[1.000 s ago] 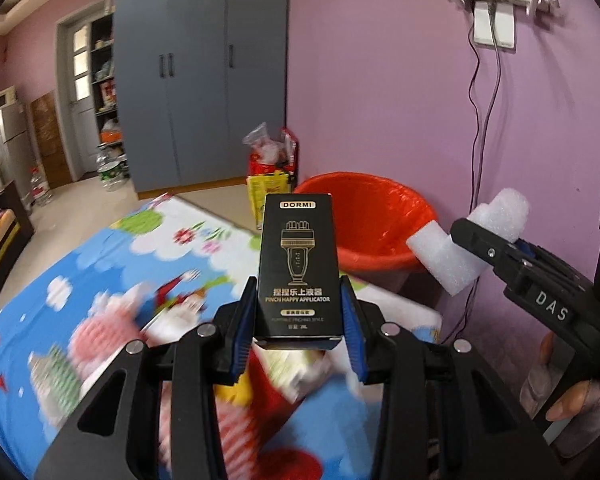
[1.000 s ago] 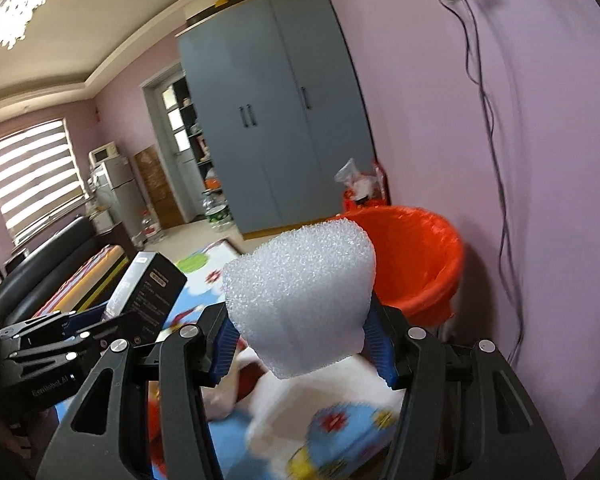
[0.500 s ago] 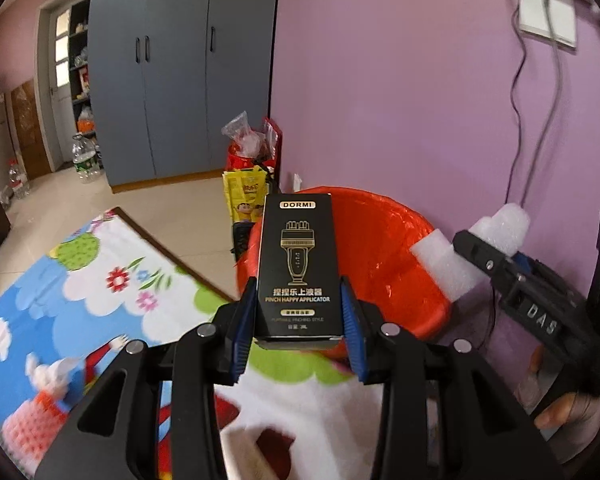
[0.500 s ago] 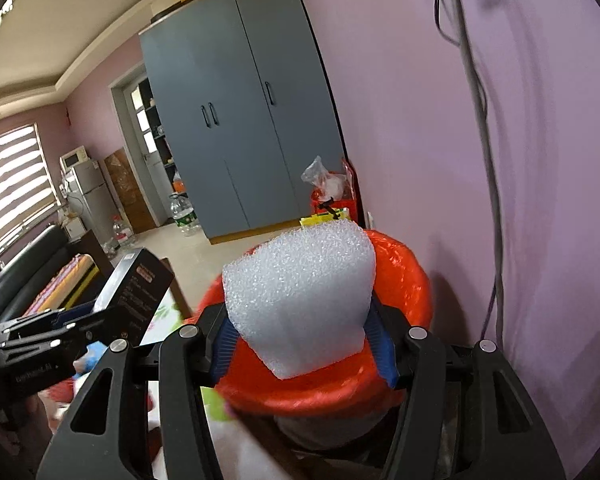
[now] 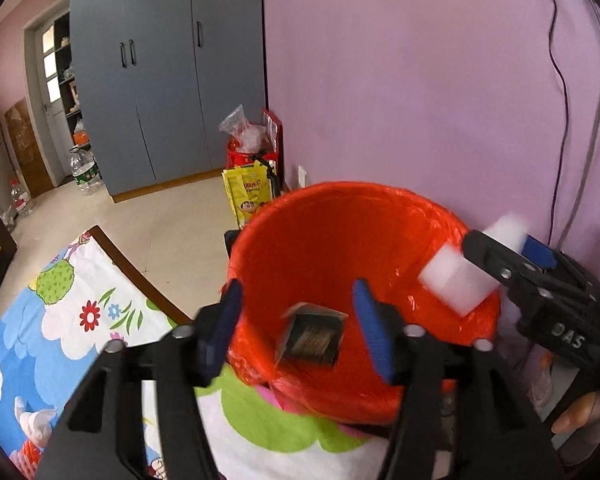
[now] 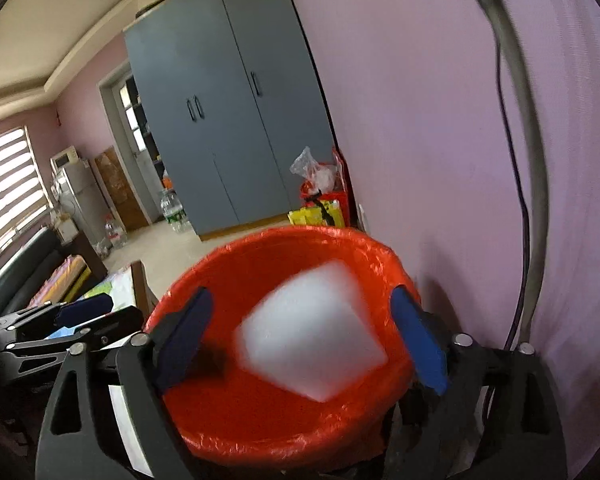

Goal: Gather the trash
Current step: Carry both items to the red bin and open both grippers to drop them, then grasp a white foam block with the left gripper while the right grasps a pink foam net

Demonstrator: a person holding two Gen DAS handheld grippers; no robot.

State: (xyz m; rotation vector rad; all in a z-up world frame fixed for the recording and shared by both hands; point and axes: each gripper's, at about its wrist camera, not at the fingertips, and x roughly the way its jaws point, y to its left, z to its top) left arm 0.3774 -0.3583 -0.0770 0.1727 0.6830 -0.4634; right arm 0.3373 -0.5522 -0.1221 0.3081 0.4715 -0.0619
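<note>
A bin lined with a red bag [image 5: 332,232] stands against the purple wall; it also shows in the right wrist view [image 6: 260,432]. My left gripper [image 5: 296,330] is open over the bin, and the black box [image 5: 310,336] drops free between its fingers into the bin. My right gripper [image 6: 300,340] is open over the bin, and the white foam block [image 6: 312,328], blurred, falls free between its fingers. In the left wrist view the foam block [image 5: 454,284] sits at the right gripper's tip above the bin's right rim.
A table with a colourful cartoon cloth [image 5: 80,320] lies left of the bin. Yellow and red bags [image 5: 252,184] stand on the floor by the grey wardrobe [image 5: 160,72]. Cables [image 6: 516,160] hang down the wall at right.
Both grippers moved forward over the bin and opened. The black box left the left gripper and the foam block left the right gripper; both are dropping into the bin.
</note>
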